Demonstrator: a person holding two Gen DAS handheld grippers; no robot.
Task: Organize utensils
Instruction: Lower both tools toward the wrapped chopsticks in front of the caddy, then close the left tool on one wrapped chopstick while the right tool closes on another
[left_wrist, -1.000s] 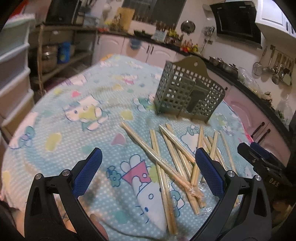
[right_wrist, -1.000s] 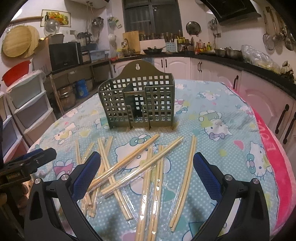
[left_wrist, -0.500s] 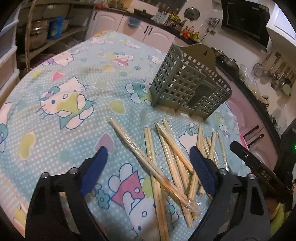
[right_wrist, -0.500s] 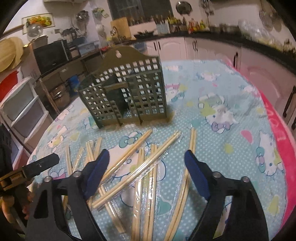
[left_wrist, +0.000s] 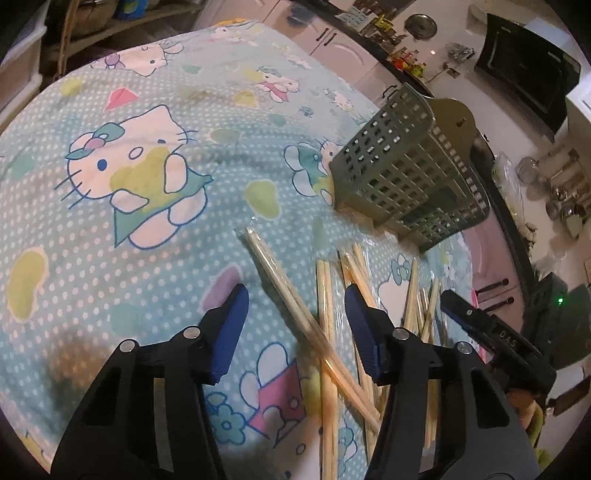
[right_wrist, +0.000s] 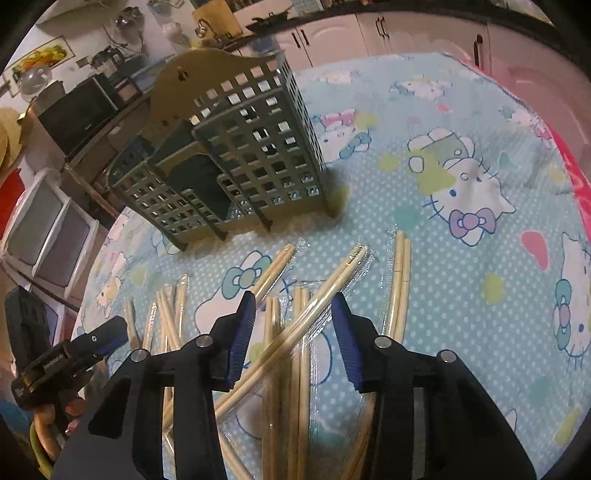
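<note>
Several wrapped pairs of wooden chopsticks lie scattered on the cartoon-cat tablecloth. A grey-green lattice utensil holder stands upright just beyond them. My left gripper hovers over the left end of the pile, its jaws closing with a long wrapped pair lying between the blue pads, untouched. My right gripper hovers over the pile's middle, jaws also closing around a diagonal wrapped pair, pads clear of it.
The other gripper shows at each view's edge: the right one, the left one. Kitchen counters and cabinets ring the table. Plastic drawers stand beside it. A pink cloth edge runs along the table's right side.
Both grippers have dropped and moved forward over the chopsticks, tilting downward and rolling. Both pairs of jaws have narrowed from wide to about half. The chopsticks and holder have not moved.
</note>
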